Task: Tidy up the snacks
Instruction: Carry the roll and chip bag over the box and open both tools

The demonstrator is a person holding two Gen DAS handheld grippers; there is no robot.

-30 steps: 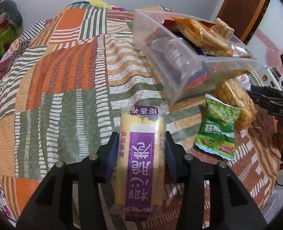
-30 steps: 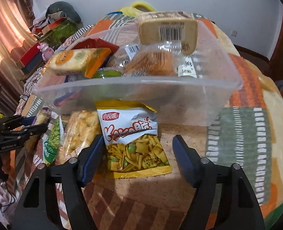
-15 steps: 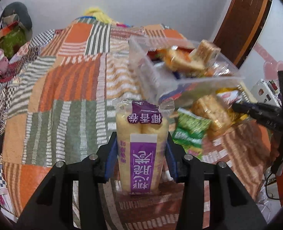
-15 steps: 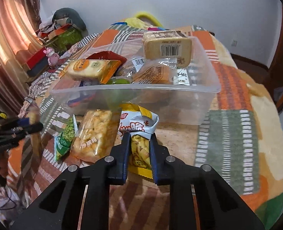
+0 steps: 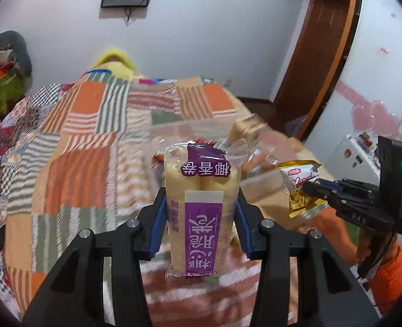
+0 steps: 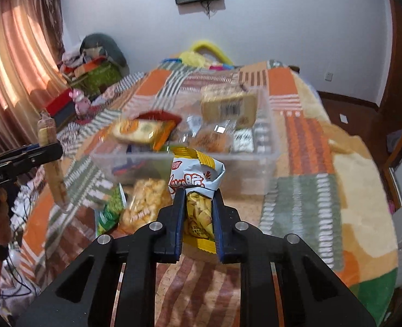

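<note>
1. As I look along my left gripper (image 5: 199, 215), its jaws are clamped on the sides of the purple-labelled roll pack (image 5: 201, 212), which stands upright between them, lifted clear of the patchwork blanket (image 5: 72, 163).
2. My right gripper (image 6: 198, 218) is squeezed tight on the yellow and white snack bag (image 6: 198, 190); the bag's top crumples above the pads and its yellow hem hangs below them.
3. The clear plastic bin (image 6: 258, 169) sits on the blanket straight ahead of the right gripper, its near rim just beyond the held bag. It is already heaped: an orange cracker pack (image 6: 141, 132) leans near its left wall and a tan barcoded pack (image 6: 229, 106) stands high toward the back.
4. From the left wrist view the bin is blurred behind the roll pack, so I cannot tell how close the pack's top is to its rim.
5. Two packs lie on the blanket against the bin's near wall: a green pea bag (image 6: 111, 209) and a clear puffed-snack bag (image 6: 143, 204), touching each other, just left of my right gripper.
6. Open blanket lies to the right of the bin out to the bed's edge, and more behind it.
7. Each gripper shows at the edge of the other's view, well apart.
</note>
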